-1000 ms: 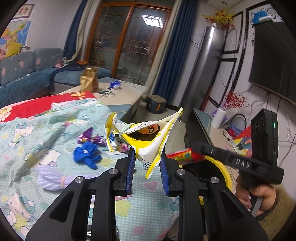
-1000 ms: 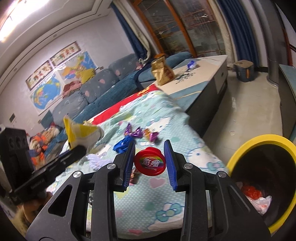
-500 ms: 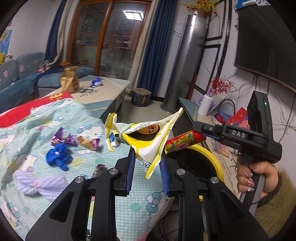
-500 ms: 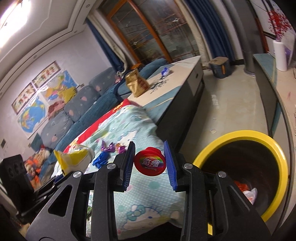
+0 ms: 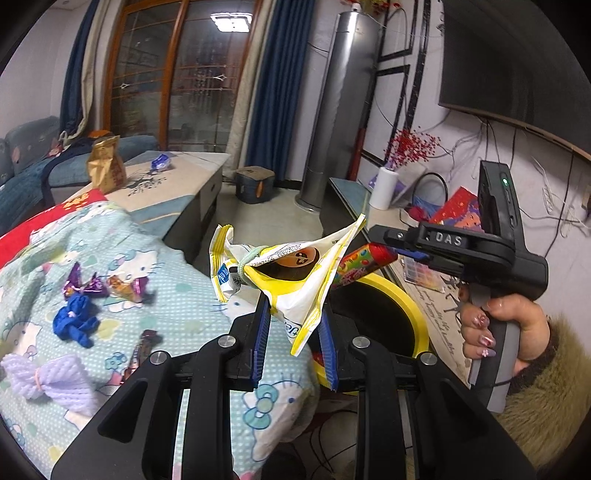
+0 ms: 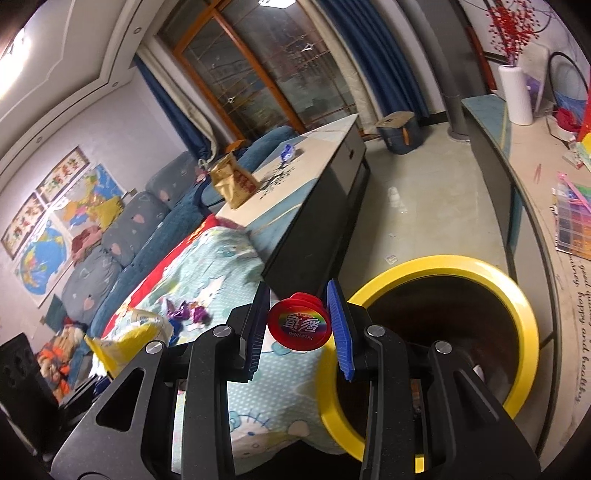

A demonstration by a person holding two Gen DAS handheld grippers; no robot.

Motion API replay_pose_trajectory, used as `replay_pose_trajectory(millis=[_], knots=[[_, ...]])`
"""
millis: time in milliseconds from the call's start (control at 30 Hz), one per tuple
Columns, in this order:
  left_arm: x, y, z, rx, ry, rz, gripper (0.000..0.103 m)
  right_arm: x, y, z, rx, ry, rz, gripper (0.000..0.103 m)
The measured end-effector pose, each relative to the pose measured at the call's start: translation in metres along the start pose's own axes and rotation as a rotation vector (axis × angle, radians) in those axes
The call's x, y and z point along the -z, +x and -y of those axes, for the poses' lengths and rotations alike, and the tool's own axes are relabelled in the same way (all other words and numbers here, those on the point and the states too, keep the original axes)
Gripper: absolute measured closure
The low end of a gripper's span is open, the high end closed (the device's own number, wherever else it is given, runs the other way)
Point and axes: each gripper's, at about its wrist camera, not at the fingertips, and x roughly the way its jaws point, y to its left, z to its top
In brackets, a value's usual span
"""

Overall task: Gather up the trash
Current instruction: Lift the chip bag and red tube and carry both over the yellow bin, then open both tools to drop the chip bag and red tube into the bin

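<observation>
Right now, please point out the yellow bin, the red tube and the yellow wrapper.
yellow bin point(image 6: 524, 317): right wrist view, on the right side of its yellow rim.
red tube point(image 6: 298, 325): right wrist view, on its round end with the rainbow label.
yellow wrapper point(image 5: 295, 299): left wrist view, on its white and yellow middle.

Warm indoor light falls from a ceiling lamp, which blows out at the far left; its reflection glares in the dark glass door. Fisheye bending curves the walls, corners go black, and the bedspread is slightly blurred.
</observation>
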Motion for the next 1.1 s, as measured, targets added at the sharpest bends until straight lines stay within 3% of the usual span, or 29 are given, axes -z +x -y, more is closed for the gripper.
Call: replay_pose_trajectory(millis=[567,1100], knots=[[0.010,0.041,0.044,0.085,0.088,-0.060,0.079,-0.005,-0.006,0.045,0.086,0.090,0.018,0.077],[0.037,0.080,0.080,0.148,0.151,-0.169,0.079,-0.003,-0.010,0.085,0.158,0.175,0.017,0.077]])
